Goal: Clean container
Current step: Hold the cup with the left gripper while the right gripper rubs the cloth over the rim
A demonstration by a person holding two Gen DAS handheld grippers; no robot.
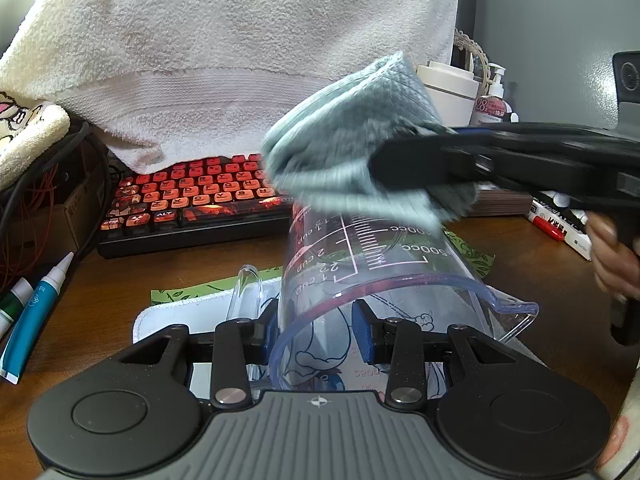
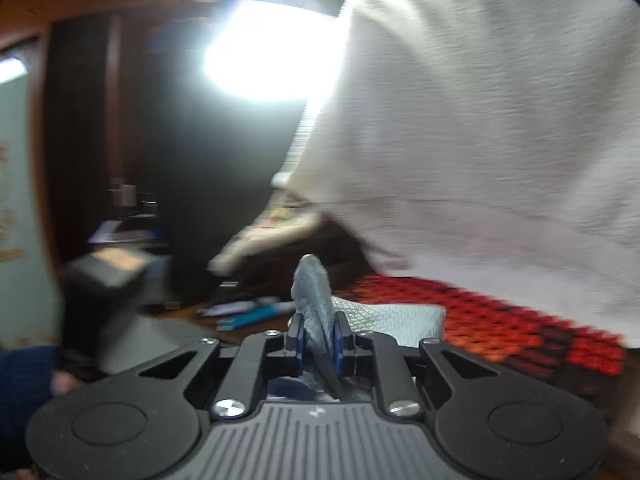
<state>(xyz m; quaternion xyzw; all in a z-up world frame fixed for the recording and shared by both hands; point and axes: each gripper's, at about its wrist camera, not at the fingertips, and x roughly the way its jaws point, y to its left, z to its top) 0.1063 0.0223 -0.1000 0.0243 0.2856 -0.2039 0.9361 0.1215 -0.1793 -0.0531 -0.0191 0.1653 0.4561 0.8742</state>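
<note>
2 grippers share the job: the left gripper (image 1: 320, 332) pinches the clear measuring jug (image 1: 372, 264) by its rim wall, one blue pad inside the mouth and one outside, narrow around the thin plastic. The jug is held upended and tilted, its mouth toward the left wrist camera and its base pointing up and away, so its long axis runs away from the left fingers toward the keyboard (image 1: 192, 196). The spout sits low on the right and the handle low on the left. The right gripper (image 2: 319, 334) is clamped tight on a folded grey-blue cloth (image 1: 352, 152), which it brings in from the right, lying over the raised base of the jug; whether cloth and plastic touch is blurred. My guess is that the next wipe goes across the base and outer wall, so the right hand is the working one. Below lies a brown desk (image 1: 112, 300) with a white mat (image 1: 176, 316), tubes (image 1: 36, 312) at left, and a pale towel (image 1: 240, 40) draped behind
</note>
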